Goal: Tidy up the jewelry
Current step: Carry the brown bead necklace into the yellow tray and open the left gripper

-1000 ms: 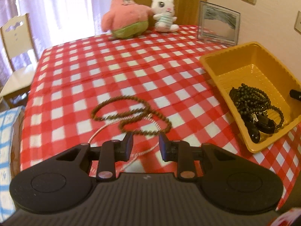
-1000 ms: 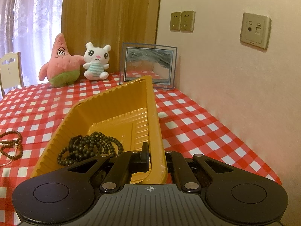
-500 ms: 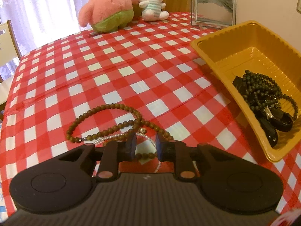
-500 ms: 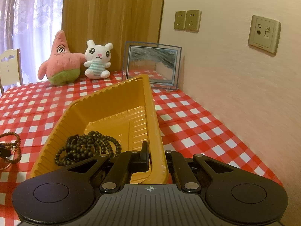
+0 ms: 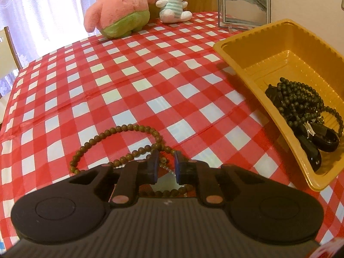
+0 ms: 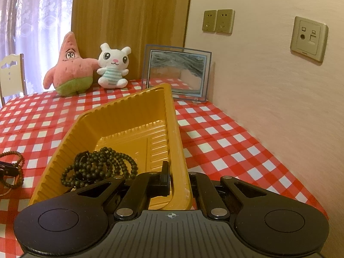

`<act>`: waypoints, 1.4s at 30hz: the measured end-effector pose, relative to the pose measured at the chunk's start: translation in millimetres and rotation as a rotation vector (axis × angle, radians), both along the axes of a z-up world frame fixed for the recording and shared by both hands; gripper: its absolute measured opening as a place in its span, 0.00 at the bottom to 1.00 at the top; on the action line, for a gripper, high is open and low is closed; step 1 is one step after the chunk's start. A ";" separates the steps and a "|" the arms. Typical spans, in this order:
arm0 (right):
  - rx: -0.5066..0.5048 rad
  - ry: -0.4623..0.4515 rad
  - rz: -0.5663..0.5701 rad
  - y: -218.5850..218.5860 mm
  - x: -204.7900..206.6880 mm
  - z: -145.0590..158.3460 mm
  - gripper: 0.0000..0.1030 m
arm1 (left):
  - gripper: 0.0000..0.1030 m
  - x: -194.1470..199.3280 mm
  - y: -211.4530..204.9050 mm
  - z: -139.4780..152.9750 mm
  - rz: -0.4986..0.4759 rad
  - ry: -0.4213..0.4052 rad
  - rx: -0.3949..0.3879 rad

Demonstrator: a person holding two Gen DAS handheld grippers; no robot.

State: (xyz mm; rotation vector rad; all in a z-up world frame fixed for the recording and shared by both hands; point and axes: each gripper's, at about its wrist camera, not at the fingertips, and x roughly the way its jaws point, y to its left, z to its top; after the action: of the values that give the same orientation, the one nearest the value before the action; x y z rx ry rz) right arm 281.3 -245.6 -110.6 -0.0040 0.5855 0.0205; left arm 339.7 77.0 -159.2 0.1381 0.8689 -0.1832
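Flanking 1 brown bead strand, narrowing left claw; right claw pinching 1 yellow tray.

Both grippers were matte black: left gripper, right gripper. Each had a ribbed grey body, two round side discs, and metal pivot pins on angular fingers.

Left wrist view low over checked tablecloth, right wrist view at yellow tray rim, both facing plush toys
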 end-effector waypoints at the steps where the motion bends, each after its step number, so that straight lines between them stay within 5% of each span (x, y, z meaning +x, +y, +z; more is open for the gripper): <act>1: 0.000 0.000 0.001 -0.5 0.0 -0.4 0.04 | 0.10 0.0 -0.7 -0.8 -0.002 0.002 0.004; 23: 0.002 0.005 0.004 0.2 0.4 -3.3 0.04 | 0.04 -21.6 -16.1 29.2 -0.072 -0.096 0.045; 42: 0.008 -0.002 0.011 2.0 0.7 -3.3 0.04 | 0.04 -39.8 -120.1 67.6 -0.329 -0.086 -0.163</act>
State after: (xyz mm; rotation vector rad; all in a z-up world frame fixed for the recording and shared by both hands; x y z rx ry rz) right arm 281.9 -243.6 -113.8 0.0010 0.5832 0.0335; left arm 299.9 -43.1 -91.6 0.1353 0.7380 -0.5507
